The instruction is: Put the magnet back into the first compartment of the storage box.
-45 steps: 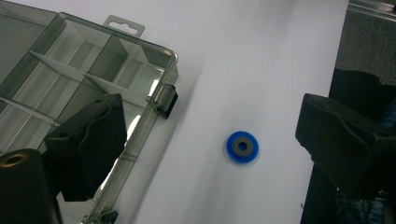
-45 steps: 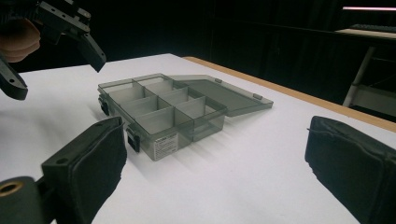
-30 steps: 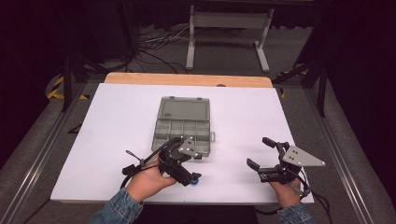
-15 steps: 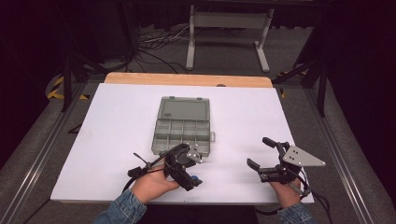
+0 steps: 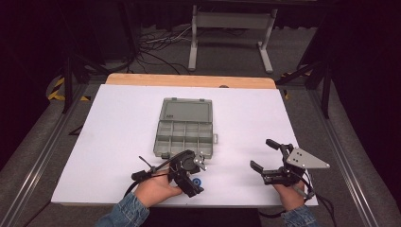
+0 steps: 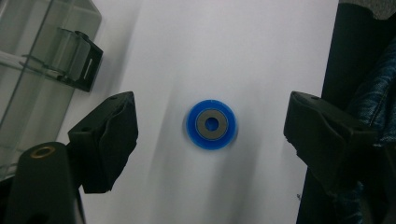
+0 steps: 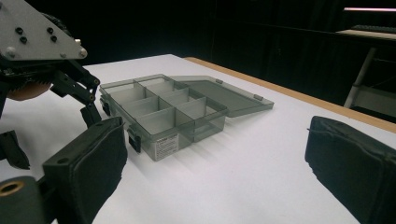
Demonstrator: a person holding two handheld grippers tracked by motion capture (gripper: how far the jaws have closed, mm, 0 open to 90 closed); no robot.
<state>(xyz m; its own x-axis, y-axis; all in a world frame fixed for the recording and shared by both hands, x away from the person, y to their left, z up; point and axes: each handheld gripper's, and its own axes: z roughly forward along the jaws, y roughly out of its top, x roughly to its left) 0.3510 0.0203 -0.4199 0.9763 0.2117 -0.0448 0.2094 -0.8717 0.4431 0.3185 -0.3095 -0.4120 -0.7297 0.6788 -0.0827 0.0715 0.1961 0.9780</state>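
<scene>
While the left gripper points straight down with jaws spread wide, a blue ring lies flat on the white table between them, untouched, just in front of the organizer box's near edge. That grey box sits mid-table, compartments bare, lid folded flat on its far side. Well to the box's right, the right gripper rests low at the table's near edge, jaws parted and gripping nothing, aimed toward the box.

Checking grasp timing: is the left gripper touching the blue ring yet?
Apart. In the left gripper view, white table shows on both sides of the blue ring between the open jaws of the left gripper.
</scene>
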